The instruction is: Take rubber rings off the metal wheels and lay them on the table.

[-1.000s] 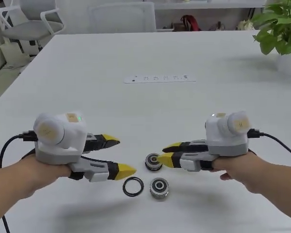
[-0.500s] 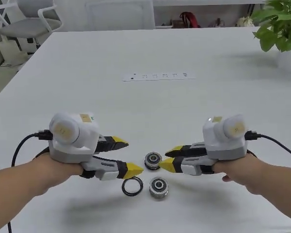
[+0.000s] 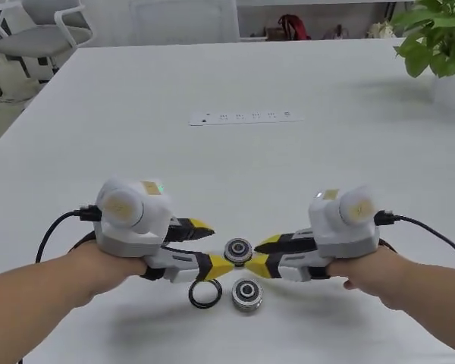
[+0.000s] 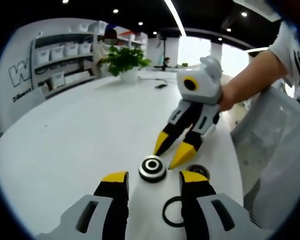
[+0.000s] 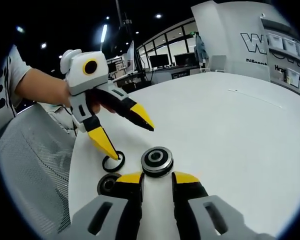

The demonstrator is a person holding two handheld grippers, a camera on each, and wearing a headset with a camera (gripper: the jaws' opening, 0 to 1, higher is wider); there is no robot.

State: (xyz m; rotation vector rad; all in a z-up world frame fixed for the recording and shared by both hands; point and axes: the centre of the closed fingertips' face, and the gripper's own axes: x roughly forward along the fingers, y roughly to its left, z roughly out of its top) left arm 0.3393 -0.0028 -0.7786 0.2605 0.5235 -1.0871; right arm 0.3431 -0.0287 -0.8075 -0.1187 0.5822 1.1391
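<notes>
Holding left gripper [image 3: 214,246] and right gripper [image 3: 256,255] open, fingers spread, clasping nothing. Facing a metal wheel [image 3: 238,251] on the tabletop [image 3: 288,174], just ahead of both finger pairs. Probably heavy, rigid, slick at the hub; soft and stretchy at the rubber ring [image 5: 144,162] around it. Best pinched at that outer edge.

It was an office, most likely an open-plan one with a meeting area: a long white table [image 3: 326,152] had a power socket strip [image 3: 245,117] set flush in its top, and a grey swivel chair [image 3: 42,30] stood at its far end. A potted plant [image 3: 432,38] sat on one corner, wall shelves [image 4: 65,55] held rows of white storage bins, and desks with monitors [image 5: 157,61] stood beyond by glass partitions. Recessed ceiling lights [image 4: 115,10] and large wall lettering [image 5: 255,42] completed the corporate look.
</notes>
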